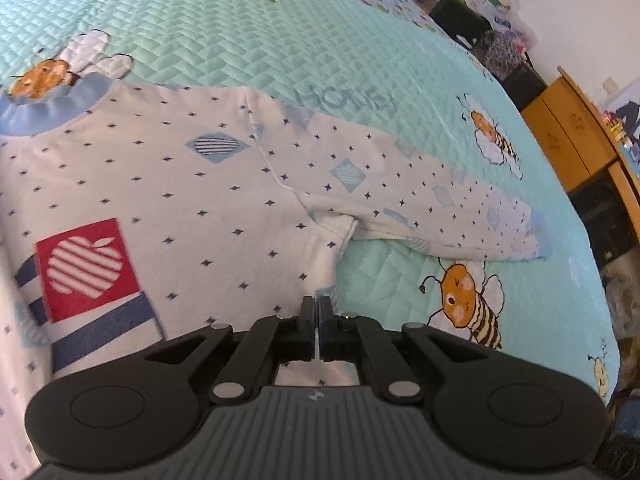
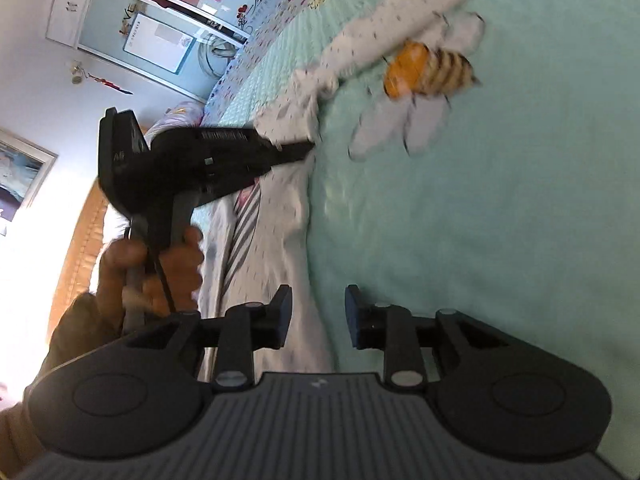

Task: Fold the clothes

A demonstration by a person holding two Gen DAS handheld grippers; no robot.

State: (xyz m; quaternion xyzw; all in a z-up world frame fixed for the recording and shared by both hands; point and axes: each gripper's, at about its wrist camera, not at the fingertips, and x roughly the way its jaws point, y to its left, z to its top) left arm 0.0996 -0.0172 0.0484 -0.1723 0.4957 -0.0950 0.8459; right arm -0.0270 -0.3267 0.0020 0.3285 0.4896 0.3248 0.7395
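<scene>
Left gripper (image 1: 318, 308) pinching shut on side hem of white star-print cotton top (image 1: 168, 200), lying mid-frame on aqua quilted bedspread (image 1: 240, 32). Right gripper (image 2: 319, 312) hanging apart, empty. Fabric light, limp, likely sagging; next hold: sleeve cuff (image 1: 528, 236), right.

A white long-sleeved top (image 1: 168, 184) is laid flat, front up, on the quilted mint bedspread. The fabric is printed with small dark blue diamonds and a few pale blue striped lozenges. A light blue ribbed collar (image 1: 44, 110) is seen at upper left. A red square patch bearing a white striped apple (image 1: 86, 266) is set on the chest, with dark blue bands beside and below it. One sleeve (image 1: 420, 204) is stretched out sideways, its cuff lying flat. The side hem is pinched at its edge.
</scene>
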